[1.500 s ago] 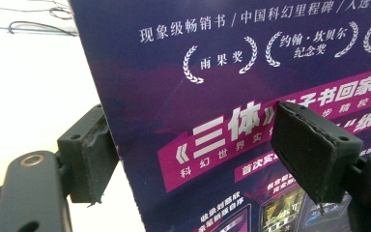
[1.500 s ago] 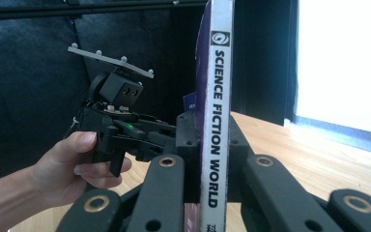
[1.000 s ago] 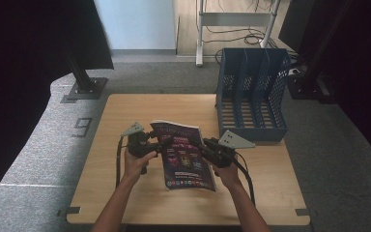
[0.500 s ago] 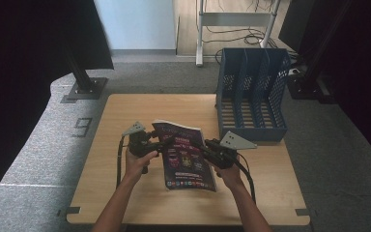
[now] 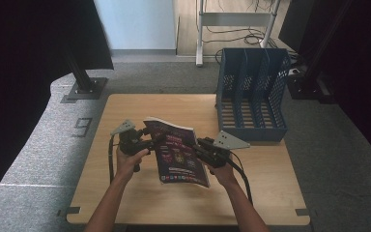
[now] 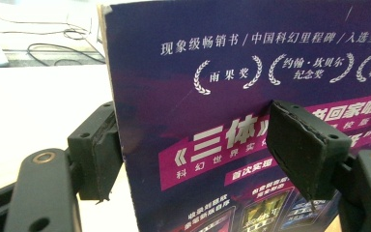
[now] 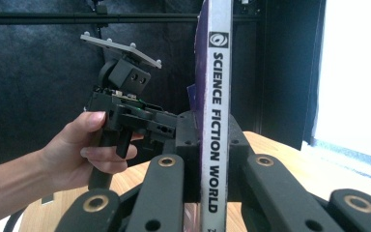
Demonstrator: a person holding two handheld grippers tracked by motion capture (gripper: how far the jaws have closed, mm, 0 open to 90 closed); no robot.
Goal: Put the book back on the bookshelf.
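The right hand-held gripper [image 7: 212, 159] is closed tight on the spine of one purple book [image 5: 178, 152], its pads pressing either side of the white strip that reads "SCIENCE FICTION WORLD". The left hand-held gripper [image 6: 198, 154] stands much wider, one pad at the book's page edge and the other over the purple cover, though whether they press on it I cannot tell. So two hand-held grippers meet at a single book, raised tilted above the wooden desk [image 5: 125, 108], with one blue file rack [image 5: 252, 92] of three slots at the desk's far right corner.
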